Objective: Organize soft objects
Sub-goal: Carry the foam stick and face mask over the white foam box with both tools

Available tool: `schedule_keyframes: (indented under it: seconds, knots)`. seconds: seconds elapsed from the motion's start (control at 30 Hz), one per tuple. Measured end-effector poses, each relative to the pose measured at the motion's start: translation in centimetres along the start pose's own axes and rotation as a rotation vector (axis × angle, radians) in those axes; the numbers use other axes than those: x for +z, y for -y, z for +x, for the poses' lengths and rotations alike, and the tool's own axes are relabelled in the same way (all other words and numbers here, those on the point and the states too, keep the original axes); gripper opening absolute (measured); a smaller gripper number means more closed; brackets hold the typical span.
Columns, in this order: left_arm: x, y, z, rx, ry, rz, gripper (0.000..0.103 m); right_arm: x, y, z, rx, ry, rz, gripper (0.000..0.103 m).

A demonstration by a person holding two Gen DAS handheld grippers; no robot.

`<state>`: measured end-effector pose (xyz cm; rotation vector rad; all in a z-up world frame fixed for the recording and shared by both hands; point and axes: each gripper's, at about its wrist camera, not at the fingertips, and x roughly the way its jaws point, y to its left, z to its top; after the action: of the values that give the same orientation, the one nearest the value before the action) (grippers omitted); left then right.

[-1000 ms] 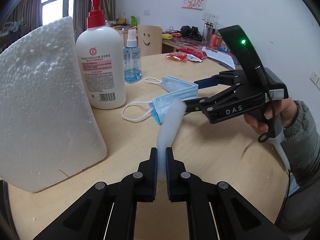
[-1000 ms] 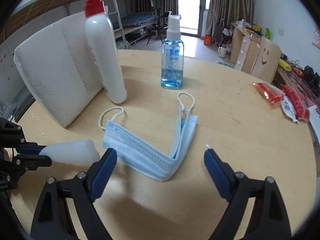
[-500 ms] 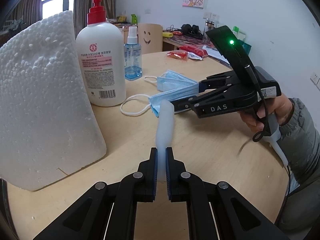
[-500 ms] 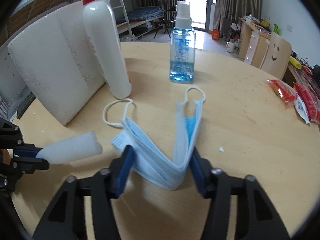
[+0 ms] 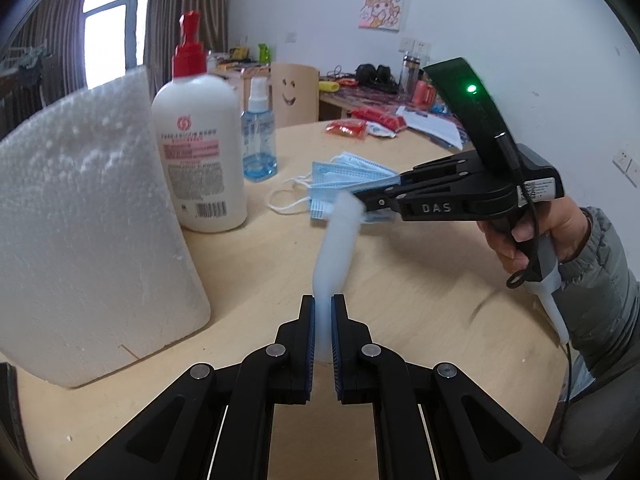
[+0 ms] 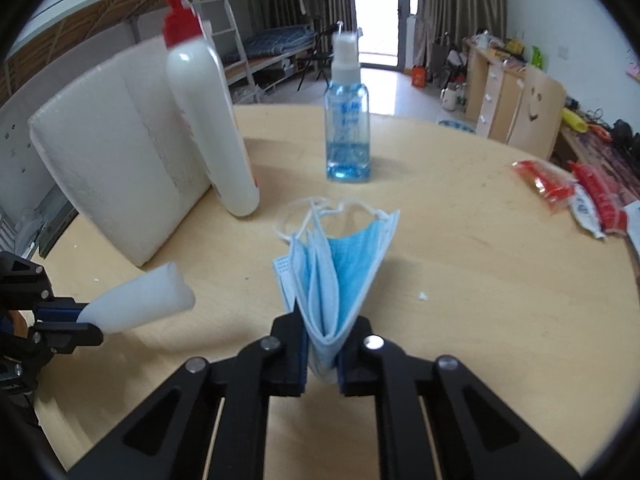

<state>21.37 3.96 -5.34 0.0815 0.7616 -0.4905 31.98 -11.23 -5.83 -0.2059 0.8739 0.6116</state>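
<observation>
My left gripper is shut on a white foam strip, which sticks out ahead of the pads above the round wooden table. In the right wrist view the same foam strip shows at the left, held by the left gripper. My right gripper is shut on a bunch of folded blue face masks; their ear loops trail onto the table. From the left wrist view the right gripper pinches the face masks just behind the foam tip.
A white styrofoam block stands at the left, beside a white pump bottle with a red top and a blue spray bottle. Red snack packets lie at the table's far right. A person's hand in a grey sleeve holds the right gripper.
My right gripper closed from wide open onto the blue masks, folding them together between its pads. The left gripper kept its hold on the foam strip.
</observation>
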Motion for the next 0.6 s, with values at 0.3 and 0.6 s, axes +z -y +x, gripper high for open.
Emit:
schedule_keyframes:
  seconds: [0.3,0.6]
  knots:
    - [0.7,1.6,-3.3,0.036,0.080,-0.012,0.008,-1.5,-2.1,-7.5,-0.046,0.147,0.001,0.013]
    - [0.5,4.1,-6.9,0.097,0.155,0.003,0.008,-4.0,-3.5,-14.4,-0.037,0.354,0.057,0.013]
